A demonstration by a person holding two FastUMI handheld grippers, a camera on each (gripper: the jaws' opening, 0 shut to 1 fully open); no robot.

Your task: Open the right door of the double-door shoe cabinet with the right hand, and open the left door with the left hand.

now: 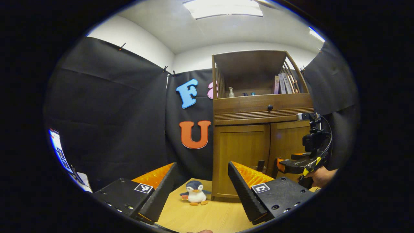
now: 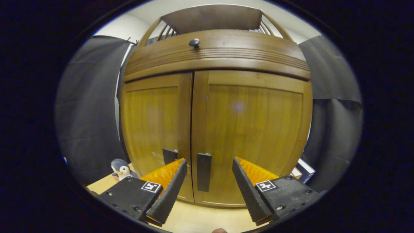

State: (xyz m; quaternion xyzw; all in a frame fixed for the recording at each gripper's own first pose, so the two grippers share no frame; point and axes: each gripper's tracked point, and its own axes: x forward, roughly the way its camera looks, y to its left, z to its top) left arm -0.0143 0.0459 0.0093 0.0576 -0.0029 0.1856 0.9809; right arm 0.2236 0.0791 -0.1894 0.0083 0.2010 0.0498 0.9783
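Close before the shoe cabinet (image 2: 213,106), the right gripper (image 2: 209,181) points level, fingers spread either side of the right door's handle (image 2: 204,172) (not touching). Both doors are closed. Farther back, the left gripper (image 1: 202,183) gapes over a toy penguin (image 1: 195,193) on the floor.

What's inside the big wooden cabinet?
The open top shelf holds a pump bottle, some books and small blue things. Both doors below are closed, so whatever is behind them is hidden.
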